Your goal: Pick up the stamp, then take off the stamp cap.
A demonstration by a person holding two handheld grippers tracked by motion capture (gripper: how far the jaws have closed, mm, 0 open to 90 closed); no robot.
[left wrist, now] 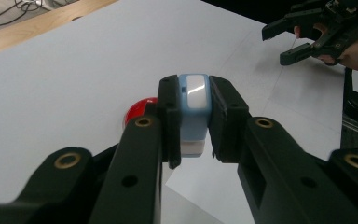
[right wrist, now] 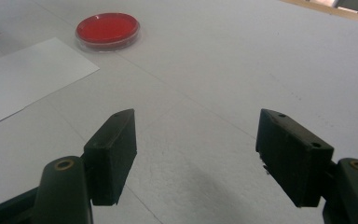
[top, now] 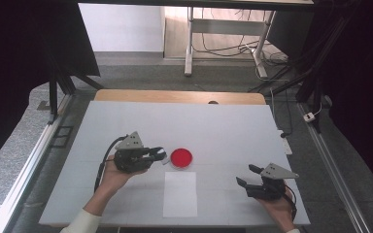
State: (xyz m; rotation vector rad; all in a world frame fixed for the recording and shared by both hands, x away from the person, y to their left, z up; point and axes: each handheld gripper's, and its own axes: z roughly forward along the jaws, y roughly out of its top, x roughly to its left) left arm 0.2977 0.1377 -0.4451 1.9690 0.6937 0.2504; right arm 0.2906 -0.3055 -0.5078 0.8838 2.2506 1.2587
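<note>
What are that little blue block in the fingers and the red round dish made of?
The blue block, clamped in the left gripper, looks like smooth moulded plastic: its pale face glares, and it has a white base. The red dish seems clear glossy plastic or glass, with a see-through rim around red contents. The sheet looks like matte white paper.

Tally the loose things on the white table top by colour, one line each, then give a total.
Red: 1, the round dish
White: 1, the sheet of paper
Light blue and white: 1, the small block clamped in the left hand-held gripper, raised near the dish
Total: 3
</note>
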